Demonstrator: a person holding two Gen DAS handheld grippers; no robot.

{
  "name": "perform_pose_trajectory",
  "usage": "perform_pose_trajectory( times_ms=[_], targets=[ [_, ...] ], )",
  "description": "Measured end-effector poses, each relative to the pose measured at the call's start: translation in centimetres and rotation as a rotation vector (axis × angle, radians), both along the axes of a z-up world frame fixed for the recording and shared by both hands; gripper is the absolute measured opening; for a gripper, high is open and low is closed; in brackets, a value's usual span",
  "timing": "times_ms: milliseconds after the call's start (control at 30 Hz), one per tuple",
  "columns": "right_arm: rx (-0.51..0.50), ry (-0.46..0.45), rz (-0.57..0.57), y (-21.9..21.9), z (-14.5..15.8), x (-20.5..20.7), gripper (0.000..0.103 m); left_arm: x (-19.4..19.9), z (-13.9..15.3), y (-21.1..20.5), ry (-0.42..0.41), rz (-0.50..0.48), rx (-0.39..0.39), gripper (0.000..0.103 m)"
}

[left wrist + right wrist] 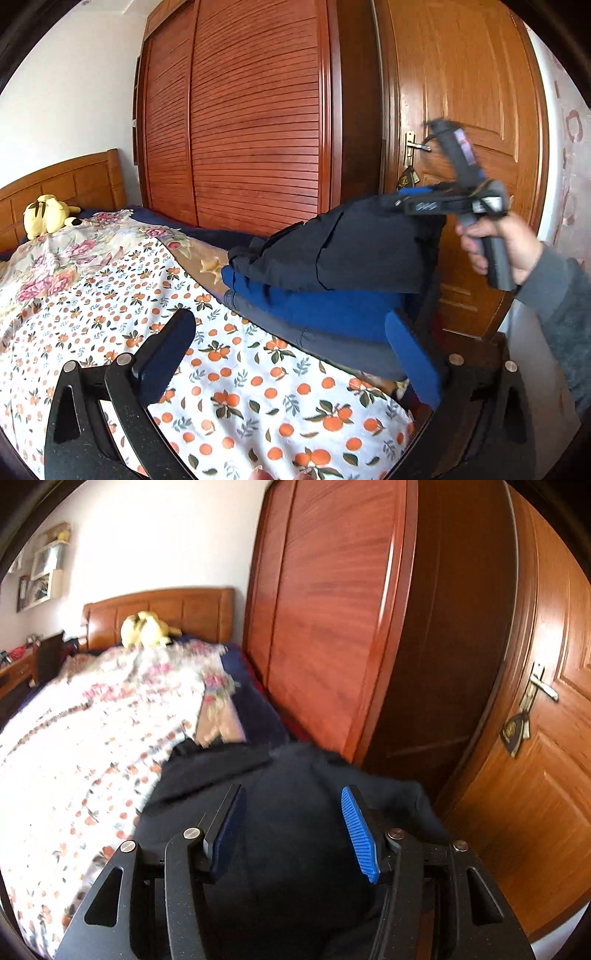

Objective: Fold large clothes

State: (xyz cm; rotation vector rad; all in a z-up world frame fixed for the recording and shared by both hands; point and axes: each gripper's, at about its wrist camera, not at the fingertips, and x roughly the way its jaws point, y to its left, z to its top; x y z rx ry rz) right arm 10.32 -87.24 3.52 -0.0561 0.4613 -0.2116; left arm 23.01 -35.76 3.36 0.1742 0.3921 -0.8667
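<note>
A dark navy garment (343, 251) lies on a blue garment (317, 306) and a grey one (332, 343), piled at the bed's right edge. My left gripper (290, 319) is open wide just short of the pile, with nothing between its blue pads. In the left wrist view a hand holds my right gripper (413, 205) at the upper right corner of the navy garment. In the right wrist view the right gripper (293, 790) hovers over the navy garment (288, 849). Its pads stand apart and do not press the cloth, which spreads beneath them.
The bed carries an orange-print sheet (229, 398) and a floral quilt (74, 258). A yellow plush toy (44, 216) sits by the wooden headboard (62, 181). A slatted wardrobe (251, 110) and a wooden door (472, 92) stand close behind the pile. Wall shelves (40, 572) hang at far left.
</note>
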Motion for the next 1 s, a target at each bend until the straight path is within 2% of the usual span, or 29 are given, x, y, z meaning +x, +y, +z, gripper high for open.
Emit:
perform_pose_trajectory(
  times_ms=[67,200,267,333,433,500,700,867,1000],
  targets=[
    [-0.040,0.047,-0.045,-0.7,-0.8,0.3,0.056,-0.6,0.0,0.4,-0.002,0.008,0.003,0.103],
    [0.024,0.108,-0.064,-2.4,-2.0,-0.2,0.056,-1.1,-0.3,2.4,0.013,0.022,-0.013,0.103],
    [0.050,0.146,-0.059,-2.8,-2.2,0.1,0.056,-0.8,-0.6,3.0,0.046,0.028,-0.017,0.103],
    [0.070,0.151,-0.060,-3.2,-2.3,-0.2,0.056,-0.5,-0.9,3.4,0.061,0.043,-0.015,0.103],
    [0.089,0.116,-0.075,-3.3,-1.6,-0.7,0.056,-0.3,-1.4,4.0,0.046,0.082,0.006,0.103],
    [0.066,0.084,-0.098,-3.0,-1.1,-1.4,0.056,-0.3,-1.8,4.6,0.048,0.097,0.014,0.103],
    [-0.015,-0.059,-0.104,1.6,1.7,-6.0,0.056,-0.6,-2.8,6.6,0.044,0.152,0.035,0.103],
    [-0.026,-0.127,-0.019,6.9,2.3,-9.4,0.063,-0.8,-4.1,9.2,0.071,0.197,0.041,0.103],
    [-0.003,-0.109,0.069,11.1,1.1,-10.6,0.066,-1.1,-5.3,11.2,0.092,0.237,0.067,0.103]
  ],
)
